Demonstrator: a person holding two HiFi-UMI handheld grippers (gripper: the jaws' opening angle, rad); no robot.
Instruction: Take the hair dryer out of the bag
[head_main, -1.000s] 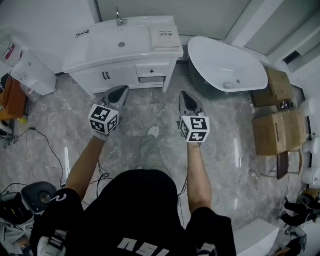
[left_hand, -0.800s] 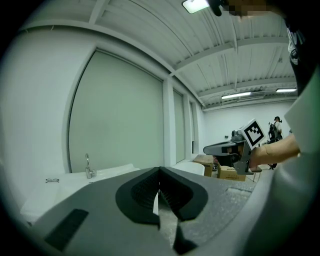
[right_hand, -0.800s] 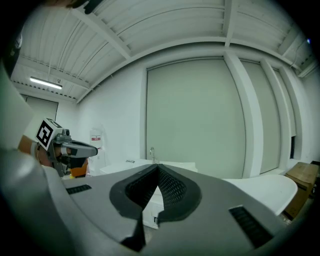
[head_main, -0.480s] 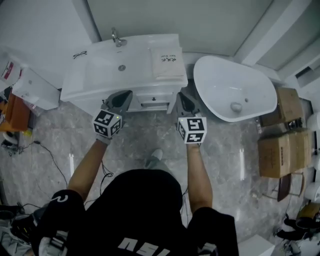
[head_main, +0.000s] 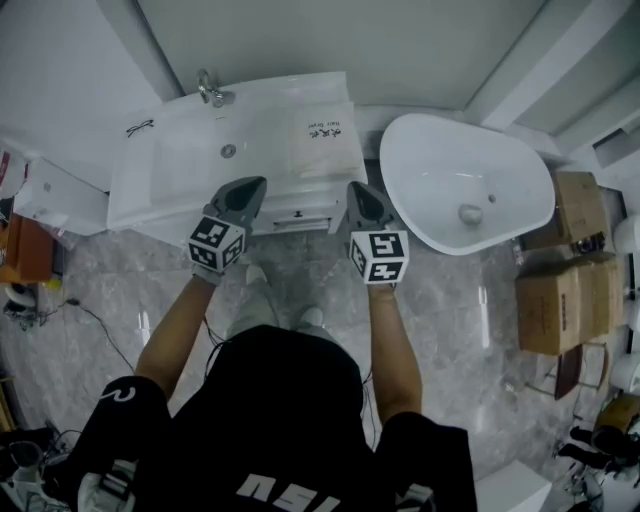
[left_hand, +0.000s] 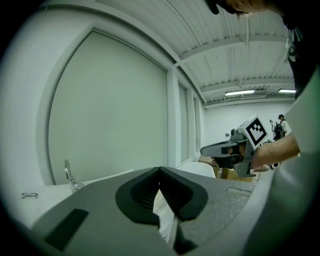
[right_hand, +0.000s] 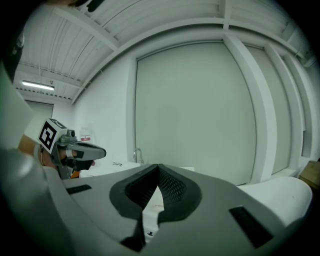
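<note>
White vanity top (head_main: 140, 185) in front of me: faucet (head_main: 210, 90) at the back edge, pair of glasses (head_main: 139, 127) at the back-left corner, flat white bag (head_main: 324, 140) with dark print on its right end. The vanity stands on grey marble floor (head_main: 450, 300), white bathtub (head_main: 425, 150) just right of it.

The person wears a black short-sleeved shirt (head_main: 270, 410) with white letters. The left tongs (head_main: 250, 184) and right tongs (head_main: 356, 188) are grey — each with a black-and-white cube (head_main: 216, 243).
</note>
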